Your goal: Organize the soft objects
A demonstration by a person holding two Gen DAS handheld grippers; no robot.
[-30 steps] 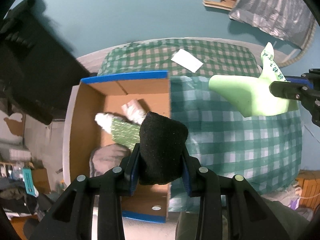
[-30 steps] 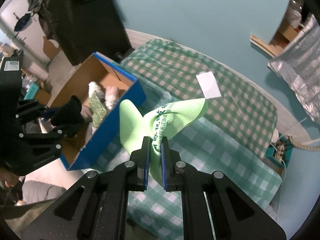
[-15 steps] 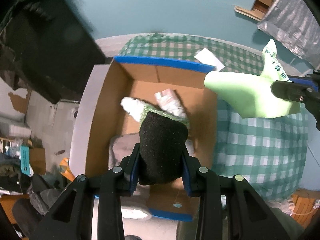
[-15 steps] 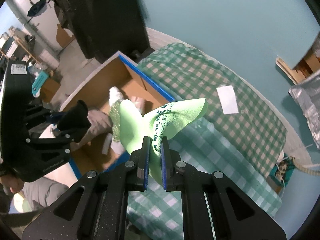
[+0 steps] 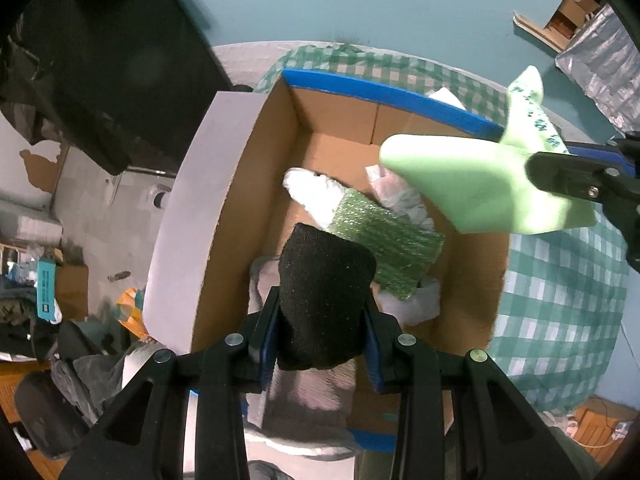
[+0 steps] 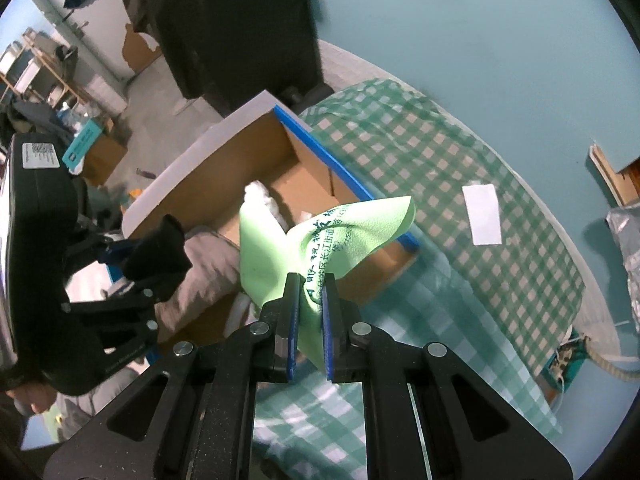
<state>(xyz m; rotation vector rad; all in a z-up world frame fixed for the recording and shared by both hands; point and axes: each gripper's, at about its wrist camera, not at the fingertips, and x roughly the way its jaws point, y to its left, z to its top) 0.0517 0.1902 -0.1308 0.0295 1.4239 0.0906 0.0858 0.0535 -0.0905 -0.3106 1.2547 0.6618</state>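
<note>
My left gripper (image 5: 320,320) is shut on a black sock (image 5: 325,280) and holds it above the open cardboard box (image 5: 248,184) with blue-taped edges. My right gripper (image 6: 310,312) is shut on a light green cloth with printed characters (image 6: 320,236), held above the box's right side; the cloth also shows in the left wrist view (image 5: 472,176). In the box lie a green glittery sock with a white toe (image 5: 376,236), a grey garment (image 5: 312,392) and a crumpled white piece (image 5: 404,196). The left gripper and its sock show in the right wrist view (image 6: 160,248).
The box sits at the left end of a table with a green checked cloth (image 6: 460,264). A white card (image 6: 485,214) lies on the cloth. A large black object (image 5: 100,52) stands behind the box. Floor clutter lies at the left (image 5: 52,292).
Both grippers have moved left with their loads, from over the checked cloth to over the box. The black sock now hangs over the box's middle and the green cloth over its right wall.
</note>
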